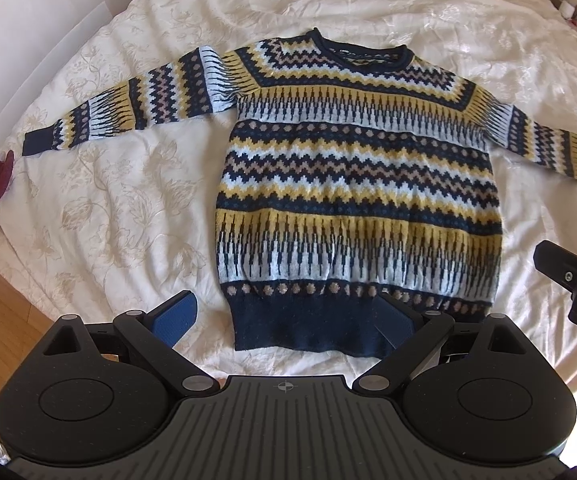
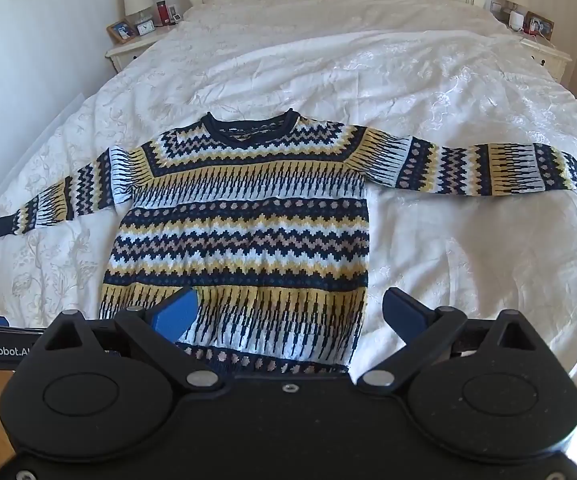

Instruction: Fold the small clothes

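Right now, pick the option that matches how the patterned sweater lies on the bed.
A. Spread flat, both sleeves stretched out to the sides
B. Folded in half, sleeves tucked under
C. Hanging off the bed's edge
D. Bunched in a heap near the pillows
A: the sweater lies flat on the white bedspread, with one sleeve out to one side and the other sleeve out to the opposite side, nothing folded yet.
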{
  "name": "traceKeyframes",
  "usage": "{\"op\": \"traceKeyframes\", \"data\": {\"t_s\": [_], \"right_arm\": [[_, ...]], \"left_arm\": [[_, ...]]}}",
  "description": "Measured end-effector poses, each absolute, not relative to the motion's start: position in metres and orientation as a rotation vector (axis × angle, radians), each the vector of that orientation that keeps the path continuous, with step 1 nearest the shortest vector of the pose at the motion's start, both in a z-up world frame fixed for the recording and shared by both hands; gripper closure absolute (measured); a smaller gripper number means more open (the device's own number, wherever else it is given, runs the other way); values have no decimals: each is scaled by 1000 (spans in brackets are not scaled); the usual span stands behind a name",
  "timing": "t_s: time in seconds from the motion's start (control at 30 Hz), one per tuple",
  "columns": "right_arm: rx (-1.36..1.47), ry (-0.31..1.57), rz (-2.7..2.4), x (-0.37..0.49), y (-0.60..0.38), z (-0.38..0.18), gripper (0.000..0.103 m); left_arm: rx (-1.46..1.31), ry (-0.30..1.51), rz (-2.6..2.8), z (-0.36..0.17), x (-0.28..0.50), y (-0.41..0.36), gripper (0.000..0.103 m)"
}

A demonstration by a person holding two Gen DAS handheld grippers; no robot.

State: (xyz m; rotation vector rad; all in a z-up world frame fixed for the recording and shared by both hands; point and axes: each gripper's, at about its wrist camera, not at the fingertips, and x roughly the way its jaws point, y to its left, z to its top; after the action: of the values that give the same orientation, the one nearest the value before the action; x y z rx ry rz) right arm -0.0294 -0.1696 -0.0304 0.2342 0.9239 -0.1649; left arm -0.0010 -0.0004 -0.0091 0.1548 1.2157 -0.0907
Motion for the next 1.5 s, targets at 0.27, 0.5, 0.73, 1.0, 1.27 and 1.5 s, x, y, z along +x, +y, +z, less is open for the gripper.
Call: {"op": "traceKeyframes", "data": {"t_s": [0.27,0.5,0.73,1.0,1.27,1.5], "right_arm": [[250,940,-153,-28,-174,-29,4],[254,943,-154,-30,-170,-32,4],[267,963,-145,-29,-170,-37,4],[275,976,-135,-26,-170,-37,4],[279,991,-123,-22,-168,-41,4],[299,1010,-119,-14,-169,-44,4]], "left_arm": [[160,1221,-76,-9,1,2,8],[160,1220,-59,-9,3,4,8],[160,1217,-47,-9,3,6,8],[156,1220,-43,-10,5,7,8],[154,1230,-38,-12,10,10,8],[158,1241,-30,-13,20,9,8]]}}
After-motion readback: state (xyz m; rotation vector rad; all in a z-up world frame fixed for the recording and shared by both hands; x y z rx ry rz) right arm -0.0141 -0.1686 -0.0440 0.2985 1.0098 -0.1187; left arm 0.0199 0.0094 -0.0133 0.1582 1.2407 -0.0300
